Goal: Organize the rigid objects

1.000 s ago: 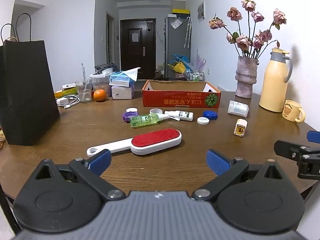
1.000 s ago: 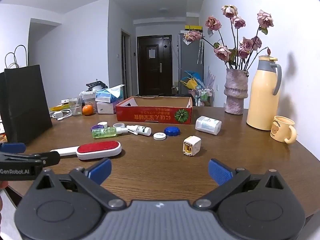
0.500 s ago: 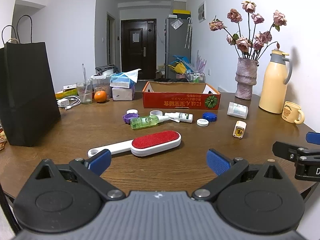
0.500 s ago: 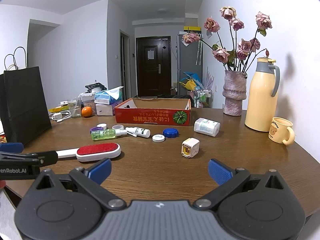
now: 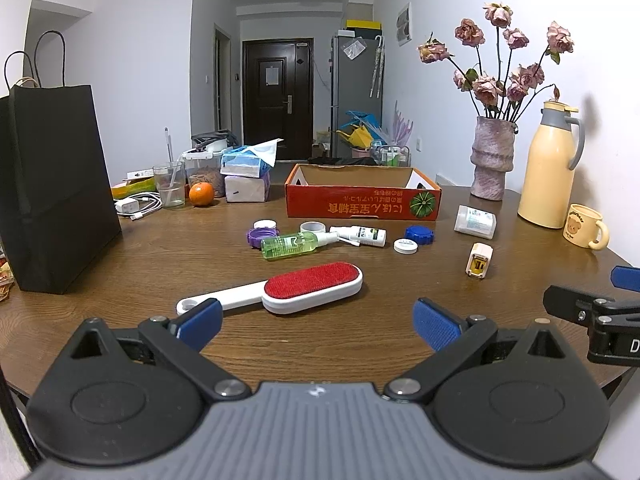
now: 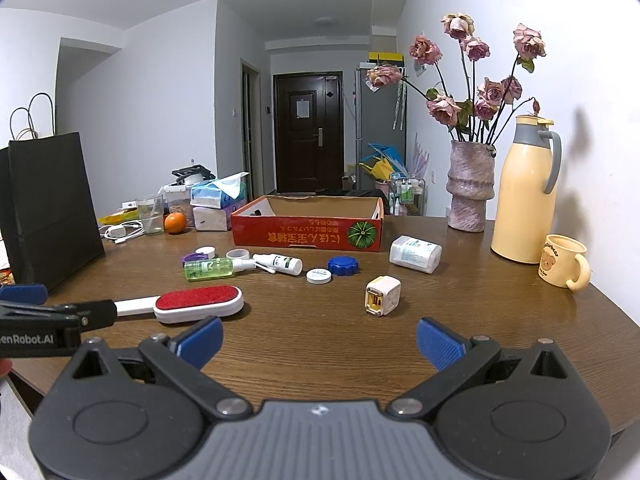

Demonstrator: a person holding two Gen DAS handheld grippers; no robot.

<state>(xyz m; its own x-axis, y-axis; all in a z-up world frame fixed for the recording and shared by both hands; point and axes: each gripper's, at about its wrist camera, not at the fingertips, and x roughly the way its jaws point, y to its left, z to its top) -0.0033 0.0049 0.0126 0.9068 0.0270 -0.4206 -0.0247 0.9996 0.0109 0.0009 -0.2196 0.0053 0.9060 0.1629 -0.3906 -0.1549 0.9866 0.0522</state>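
Both tools hang spread and empty, the left tool just short of the brush lying on the counter, the right tool near the plug; a shallow pinch might skid the brush away.

Side-by-side low views across table

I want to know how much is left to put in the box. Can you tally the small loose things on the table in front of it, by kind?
Bottles: 3 (green, white spray, white pill)
Lids and caps: 5 (purple, blue, three white)
Brush: 1
Charger plug: 1
Total: 10
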